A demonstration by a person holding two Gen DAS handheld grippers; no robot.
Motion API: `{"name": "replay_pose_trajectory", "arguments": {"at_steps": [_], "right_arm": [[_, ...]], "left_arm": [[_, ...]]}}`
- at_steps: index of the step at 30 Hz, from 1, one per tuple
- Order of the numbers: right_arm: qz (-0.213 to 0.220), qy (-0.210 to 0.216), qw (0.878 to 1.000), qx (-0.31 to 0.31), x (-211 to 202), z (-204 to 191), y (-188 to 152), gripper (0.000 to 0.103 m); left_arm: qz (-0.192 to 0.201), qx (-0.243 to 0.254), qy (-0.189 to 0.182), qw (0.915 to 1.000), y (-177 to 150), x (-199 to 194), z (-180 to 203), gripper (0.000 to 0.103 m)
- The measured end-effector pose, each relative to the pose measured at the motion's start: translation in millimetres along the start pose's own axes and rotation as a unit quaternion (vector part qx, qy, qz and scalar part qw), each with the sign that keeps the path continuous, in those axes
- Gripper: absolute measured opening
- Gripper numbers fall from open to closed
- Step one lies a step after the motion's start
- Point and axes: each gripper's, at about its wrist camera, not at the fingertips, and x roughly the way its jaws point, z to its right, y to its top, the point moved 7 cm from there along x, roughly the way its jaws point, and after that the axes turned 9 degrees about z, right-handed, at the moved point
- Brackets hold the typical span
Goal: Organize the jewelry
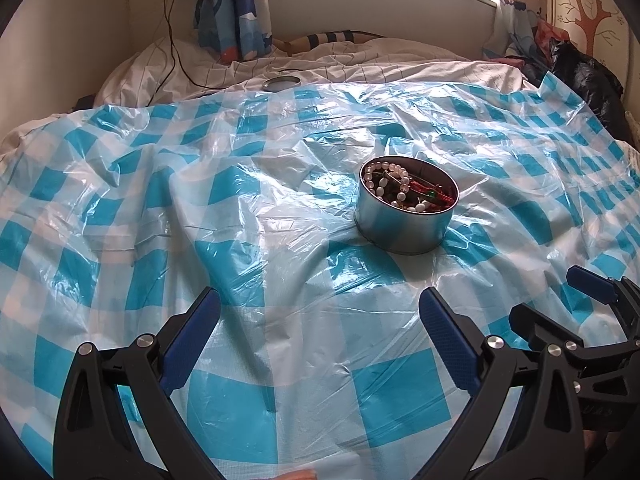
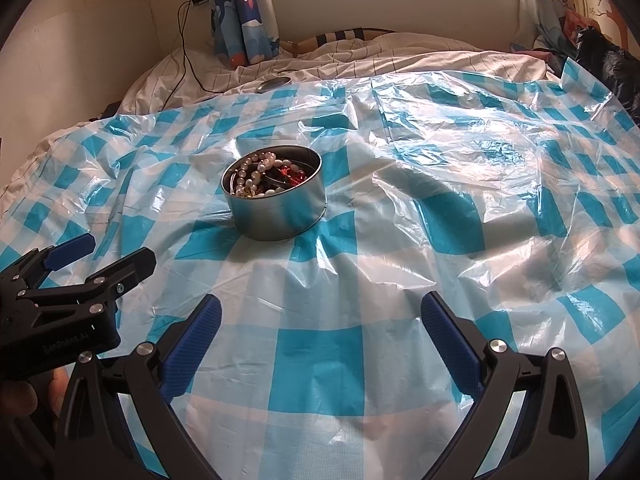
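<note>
A round metal tin (image 1: 404, 220) (image 2: 276, 212) stands open on the blue-and-white checked plastic sheet (image 1: 240, 240) (image 2: 400, 220). Inside it lie a white pearl strand (image 1: 390, 182) (image 2: 256, 172) and red beaded jewelry (image 1: 434, 196) (image 2: 292, 176) in a tangle. My left gripper (image 1: 320, 308) is open, low over the sheet, short of the tin and left of it. My right gripper (image 2: 320, 312) is open too, with the tin ahead to its left. Each gripper shows at the edge of the other's view, as the right gripper (image 1: 560, 300) and the left gripper (image 2: 116, 252). Nothing is between either pair of fingers.
The tin's lid (image 1: 282, 83) (image 2: 274, 84) lies at the far edge of the sheet on the white bedding. A black charger cable (image 1: 172, 52) runs down the left wall onto the bed. Curtains (image 1: 232, 8) hang behind. Black bags (image 1: 580, 76) sit at the far right.
</note>
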Motion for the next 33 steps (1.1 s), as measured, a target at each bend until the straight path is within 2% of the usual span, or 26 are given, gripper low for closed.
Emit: {"name": "replay_pose_trajectory", "arguments": {"at_steps": [33], "right_arm": [[-0.003, -0.001, 1.0, -0.002, 1.4, -1.9, -2.4, 0.096]], "left_arm": [[-0.001, 0.0, 0.0, 1.0, -1.0, 0.8, -0.4, 0.095]]}}
